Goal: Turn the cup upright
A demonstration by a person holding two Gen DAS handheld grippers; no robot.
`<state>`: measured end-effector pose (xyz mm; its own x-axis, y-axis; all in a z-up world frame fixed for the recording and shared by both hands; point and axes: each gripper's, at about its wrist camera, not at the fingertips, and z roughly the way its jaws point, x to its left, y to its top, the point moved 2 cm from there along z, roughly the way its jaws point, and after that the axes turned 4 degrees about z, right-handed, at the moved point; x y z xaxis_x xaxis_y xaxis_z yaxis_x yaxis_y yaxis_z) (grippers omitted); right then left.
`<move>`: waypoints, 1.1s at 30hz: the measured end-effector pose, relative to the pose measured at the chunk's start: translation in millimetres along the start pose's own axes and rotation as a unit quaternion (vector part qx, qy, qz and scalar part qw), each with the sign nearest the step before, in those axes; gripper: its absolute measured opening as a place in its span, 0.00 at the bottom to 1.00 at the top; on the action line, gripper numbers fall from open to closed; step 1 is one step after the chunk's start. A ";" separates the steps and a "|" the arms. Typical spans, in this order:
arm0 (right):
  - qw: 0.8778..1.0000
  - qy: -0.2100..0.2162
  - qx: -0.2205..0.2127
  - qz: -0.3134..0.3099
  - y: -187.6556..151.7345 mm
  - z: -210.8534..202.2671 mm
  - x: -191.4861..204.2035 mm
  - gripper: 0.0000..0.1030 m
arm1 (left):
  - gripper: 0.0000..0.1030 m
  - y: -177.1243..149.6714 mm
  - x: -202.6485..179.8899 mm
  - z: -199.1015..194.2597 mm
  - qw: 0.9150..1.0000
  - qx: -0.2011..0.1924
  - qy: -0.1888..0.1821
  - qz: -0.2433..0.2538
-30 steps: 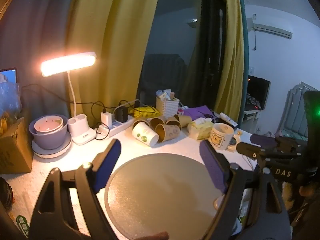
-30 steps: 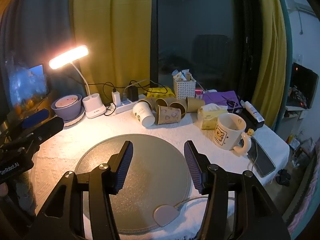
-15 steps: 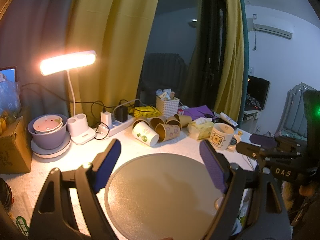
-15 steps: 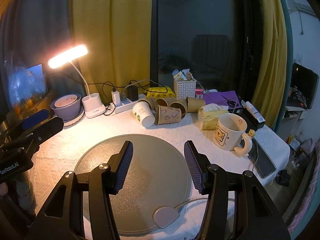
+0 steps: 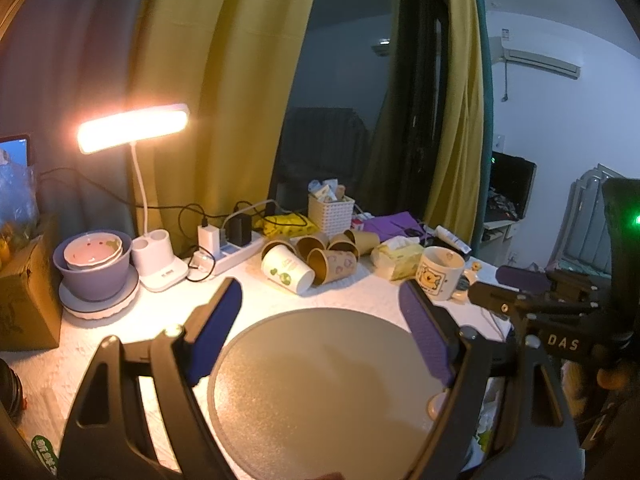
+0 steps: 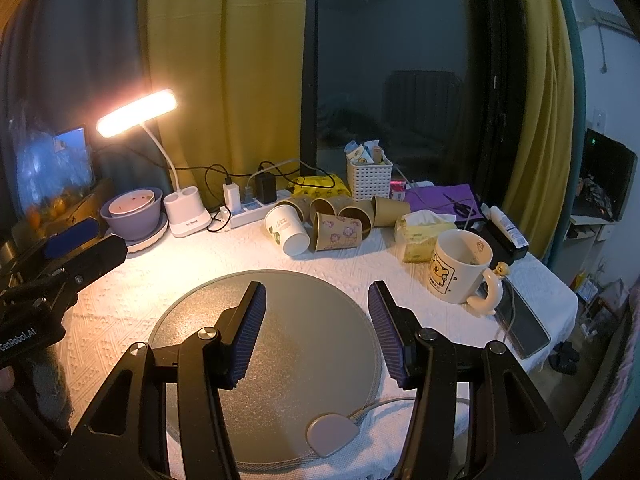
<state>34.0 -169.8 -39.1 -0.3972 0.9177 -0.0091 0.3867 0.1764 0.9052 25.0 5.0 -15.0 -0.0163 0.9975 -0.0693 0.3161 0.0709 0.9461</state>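
Above round grainy mat [image 6: 304, 344], both ribbed-pad claws [image 5: 320, 320] [image 6: 316, 320] gape; glossy ceramic mug [image 6: 460, 266] upright.

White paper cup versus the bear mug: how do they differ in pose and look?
The white paper cup lies on its side among the brown cups; the bear mug stands upright, apart at the right. The paper cup has green prints and no handle; the mug has a yellow bear picture and a curved handle. The mug looks wider. Both are pale and rest on the white tablecloth, beyond both grippers.
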 end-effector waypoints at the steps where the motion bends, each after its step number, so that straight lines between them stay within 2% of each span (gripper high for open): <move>1: 1.000 0.000 0.000 -0.001 -0.6 -0.5 1.2 0.55 | 0.80 -0.2 -0.1 -0.2 1.000 -0.001 0.001 0.000; 33: 1.000 -0.004 -0.001 -0.003 -1.5 8.0 -3.6 0.55 | 0.80 6.0 1.1 5.5 1.000 0.010 -0.001 0.002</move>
<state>41.5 -170.5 -43.8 -0.3925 0.9196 -0.0184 0.3821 0.1813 0.9062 32.1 6.5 -11.1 -0.0125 0.9977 -0.0662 0.3346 0.0666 0.9400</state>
